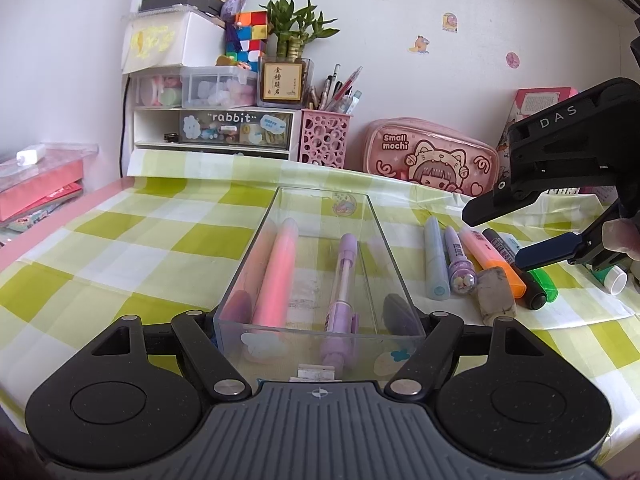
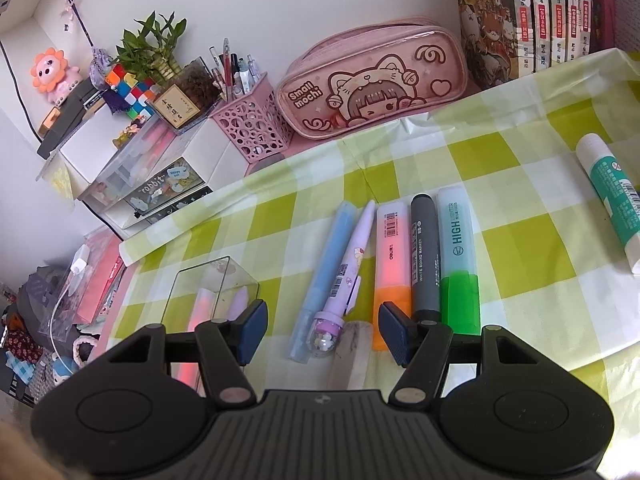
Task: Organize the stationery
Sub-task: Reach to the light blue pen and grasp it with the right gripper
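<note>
Left wrist view | clear box [image 1: 320, 216]: holds pink highlighter [image 1: 276, 272], purple pen [image 1: 342, 288] | left gripper [image 1: 320, 320] clamps box | right gripper [image 2: 322, 332] wide open, empty | right of box: six pens [image 2: 424, 256], eraser [image 2: 352, 356], glue stick [image 2: 612, 200] remain.

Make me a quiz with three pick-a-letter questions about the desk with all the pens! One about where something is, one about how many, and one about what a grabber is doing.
1. Where is the glue stick?
A. Inside the clear box
B. On the checked cloth, off to the right of the marker row
C. In the pink pen cup

2. How many pens lie inside the clear box?
A. Two
B. Five
C. None

3. What is the right gripper doing?
A. Squeezing the green highlighter
B. Shut on nothing
C. Open, holding nothing

Answers:
1 B, it lies alone on the cloth, apart from the row.
2 A, a pink pen and a purple pen lie inside.
3 C, its fingers stand wide apart above the loose pens.
</note>
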Available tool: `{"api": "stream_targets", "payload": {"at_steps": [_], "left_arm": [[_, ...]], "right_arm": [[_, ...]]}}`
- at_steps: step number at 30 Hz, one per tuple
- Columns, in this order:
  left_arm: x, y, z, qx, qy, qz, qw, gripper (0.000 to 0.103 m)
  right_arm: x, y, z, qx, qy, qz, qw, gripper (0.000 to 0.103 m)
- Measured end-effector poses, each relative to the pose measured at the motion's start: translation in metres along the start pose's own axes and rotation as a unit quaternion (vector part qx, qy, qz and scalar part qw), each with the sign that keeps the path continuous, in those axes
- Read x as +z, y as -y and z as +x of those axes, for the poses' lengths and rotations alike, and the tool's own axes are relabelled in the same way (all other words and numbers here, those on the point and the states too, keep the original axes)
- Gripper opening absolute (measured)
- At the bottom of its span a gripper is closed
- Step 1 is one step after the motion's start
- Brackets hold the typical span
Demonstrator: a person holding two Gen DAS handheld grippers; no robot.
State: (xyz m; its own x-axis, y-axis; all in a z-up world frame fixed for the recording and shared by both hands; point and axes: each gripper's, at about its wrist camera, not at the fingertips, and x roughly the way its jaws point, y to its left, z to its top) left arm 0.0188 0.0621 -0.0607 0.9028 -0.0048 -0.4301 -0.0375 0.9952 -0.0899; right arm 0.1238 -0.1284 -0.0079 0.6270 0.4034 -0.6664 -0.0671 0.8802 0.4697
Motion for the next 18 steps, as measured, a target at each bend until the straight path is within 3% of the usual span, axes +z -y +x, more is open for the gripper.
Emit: {"api": "stream_targets", "payload": {"at_steps": [5, 14, 16, 18], "left_arm": [[0.000, 0.000, -0.001, 0.000, -0.001, -0.001, 1.0000, 0.074], [0.001, 0.003, 0.000, 0.005, -0.002, 0.002, 1.0000, 0.074], [0.001, 0.003, 0.000, 0.004, -0.002, 0.002, 1.0000, 0.074], [0.001, 0.003, 0.000, 0.004, -0.003, 0.002, 1.0000, 0.074]], "right_arm": [[0.001, -0.001, -0.007, -0.007, 0.007, -0.008, 1.000, 0.069], [0.008, 0.025, -0.013, -0.001, 0.028, 0.020, 0.999, 0.069], [0.008, 0.032, -0.013, 0.002, 0.032, 0.030, 0.999, 0.067], [0.008, 0.037, -0.012, 0.003, 0.034, 0.037, 0.999, 0.054]]}}
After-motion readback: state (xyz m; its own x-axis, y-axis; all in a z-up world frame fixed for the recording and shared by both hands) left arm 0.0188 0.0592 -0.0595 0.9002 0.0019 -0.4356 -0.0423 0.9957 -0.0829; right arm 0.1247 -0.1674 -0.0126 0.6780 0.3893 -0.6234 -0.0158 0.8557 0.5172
